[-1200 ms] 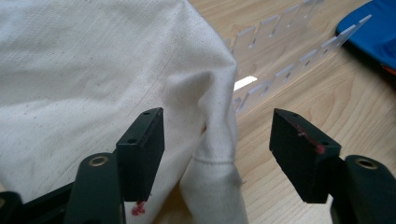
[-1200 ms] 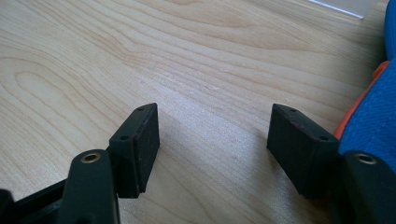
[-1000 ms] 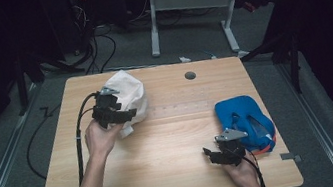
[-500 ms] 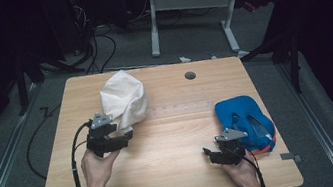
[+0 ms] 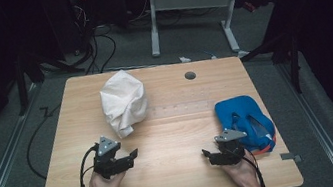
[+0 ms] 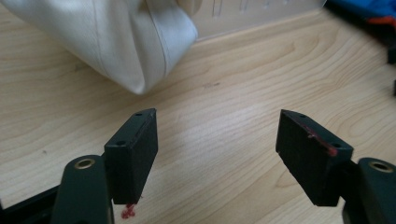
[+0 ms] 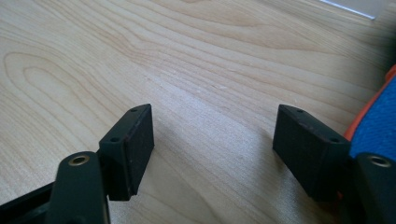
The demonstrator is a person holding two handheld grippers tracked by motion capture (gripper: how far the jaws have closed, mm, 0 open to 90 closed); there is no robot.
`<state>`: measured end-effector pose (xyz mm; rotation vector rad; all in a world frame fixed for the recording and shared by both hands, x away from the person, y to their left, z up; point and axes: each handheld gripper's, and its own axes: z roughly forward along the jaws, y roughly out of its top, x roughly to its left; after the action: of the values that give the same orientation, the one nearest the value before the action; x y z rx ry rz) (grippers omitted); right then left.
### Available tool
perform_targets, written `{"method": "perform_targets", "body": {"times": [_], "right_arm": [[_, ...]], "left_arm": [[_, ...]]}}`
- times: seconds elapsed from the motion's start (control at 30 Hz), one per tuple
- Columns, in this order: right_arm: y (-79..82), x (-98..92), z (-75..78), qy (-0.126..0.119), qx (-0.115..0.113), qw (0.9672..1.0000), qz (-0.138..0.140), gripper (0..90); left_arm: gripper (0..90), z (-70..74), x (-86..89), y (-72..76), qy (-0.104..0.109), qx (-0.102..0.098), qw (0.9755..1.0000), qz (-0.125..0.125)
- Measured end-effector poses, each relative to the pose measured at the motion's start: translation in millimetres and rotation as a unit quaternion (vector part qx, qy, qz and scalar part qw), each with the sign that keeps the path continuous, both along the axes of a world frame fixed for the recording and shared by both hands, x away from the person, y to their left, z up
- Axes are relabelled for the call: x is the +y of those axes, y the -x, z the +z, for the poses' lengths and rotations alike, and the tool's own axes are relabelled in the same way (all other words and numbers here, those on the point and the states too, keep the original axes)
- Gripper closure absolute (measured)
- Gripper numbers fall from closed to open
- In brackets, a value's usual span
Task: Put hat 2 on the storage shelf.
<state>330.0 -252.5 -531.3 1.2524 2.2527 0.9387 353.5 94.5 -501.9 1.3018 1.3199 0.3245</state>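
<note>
A crumpled white cloth bag (image 5: 124, 102) lies on the wooden table (image 5: 176, 137) at the back left; its folded corner (image 6: 116, 42) shows in the left gripper view, beyond the jaws. A blue bag with orange trim (image 5: 244, 117) lies at the right. My left gripper (image 5: 133, 156) rests low near the front left, apart from the white bag. It is open, and its jaws (image 6: 217, 140) have just been opening with nothing between them. My right gripper (image 5: 208, 155) sits just left of the blue bag (image 7: 373, 126), open over bare wood (image 7: 212, 140).
A clear flat strip (image 5: 177, 108) lies across the table's middle, between the two bags. A round cable hole (image 5: 190, 75) sits near the far edge. Cables trail from both grippers over the near edge. A desk frame and wires stand on the floor behind.
My left gripper has come away from the white bag, moving toward the near edge and down close to the tabletop. The bag stays where it lay. The right gripper has not moved.
</note>
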Motion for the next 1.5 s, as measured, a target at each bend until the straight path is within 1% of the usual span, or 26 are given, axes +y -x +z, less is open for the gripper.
{"method": "perform_targets", "body": {"times": [0.03,0.07,0.17,0.3,0.33,0.4,0.47,0.53,0.57,0.67,0.73,0.9,0.97,1.07,1.2,1.33,1.5], "right_arm": [[0.0,-0.1,0.0,0.000,-0.002,1.0000,-0.003,30.4],[0.3,0.1,-0.1,-0.001,-0.002,1.0000,-0.005,30.9],[0.5,-0.4,0.1,-0.003,-0.002,0.9999,-0.012,33.5],[0.9,-1.5,0.4,-0.008,-0.004,0.9999,-0.014,39.3],[1.6,-1.5,0.5,-0.012,-0.003,0.9998,-0.013,40.2],[2.7,-1.4,0.9,-0.015,-0.004,0.9998,-0.010,40.6],[4.3,-2.2,2.9,-0.019,-0.010,0.9997,-0.008,41.0],[6.5,-4.3,6.3,-0.030,-0.016,0.9994,-0.009,41.5],[8.1,-6.5,9.3,-0.034,-0.022,0.9991,-0.008,41.9],[11.0,-9.6,14.3,-0.038,-0.030,0.9988,-0.008,42.9],[13.6,-12.2,18.0,-0.044,-0.034,0.9984,-0.009,43.4],[18.7,-19.0,28.6,-0.044,-0.051,0.9976,-0.015,43.6],[20.5,-22.9,34.6,-0.045,-0.059,0.9970,-0.023,43.6],[22.4,-32.0,43.4,-0.047,-0.078,0.9952,-0.036,43.4],[24.1,-44.8,52.1,-0.049,-0.091,0.9928,-0.060,42.1],[23.5,-57.1,55.7,-0.045,-0.097,0.9908,-0.083,42.1],[20.4,-71.3,56.8,-0.040,-0.097,0.9881,-0.112,42.2]], "left_arm": [[29.9,-3.8,-2.1,-0.2,0.004,0.005,1.0000,0.001],[29.8,-7.8,-3.6,-0.1,0.002,0.008,1.0000,-0.002],[29.6,-20.1,-8.1,-0.6,-0.016,0.008,0.9998,0.000],[29.4,-28.6,-8.7,-3.3,-0.029,0.004,0.9995,0.007],[29.2,-29.4,-8.8,-3.8,-0.028,0.003,0.9996,0.008],[29.1,-31.9,-9.2,-5.1,-0.035,0.000,0.9993,0.012],[28.8,-33.7,-9.6,-5.6,-0.040,-0.001,0.9991,0.012],[28.6,-36.7,-10.2,-6.0,-0.043,0.001,0.9990,0.014],[28.4,-38.0,-10.0,-6.0,-0.047,0.002,0.9988,0.014],[27.9,-43.6,-10.3,-6.6,-0.060,0.009,0.9980,0.017],[26.9,-44.3,-10.3,-6.1,-0.068,0.007,0.9975,0.019],[26.5,-44.7,-10.8,-6.0,-0.072,0.006,0.9972,0.020],[26.2,-44.7,-10.7,-6.1,-0.071,0.007,0.9973,0.020],[25.5,-44.7,-10.8,-5.9,-0.071,0.007,0.9973,0.020],[25.6,-44.5,-10.4,-5.9,-0.069,0.009,0.9974,0.019],[25.6,-44.5,-10.2,-6.1,-0.068,0.008,0.9975,0.020],[25.8,-44.5,-10.3,-6.0,-0.069,0.008,0.9974,0.020]]}}
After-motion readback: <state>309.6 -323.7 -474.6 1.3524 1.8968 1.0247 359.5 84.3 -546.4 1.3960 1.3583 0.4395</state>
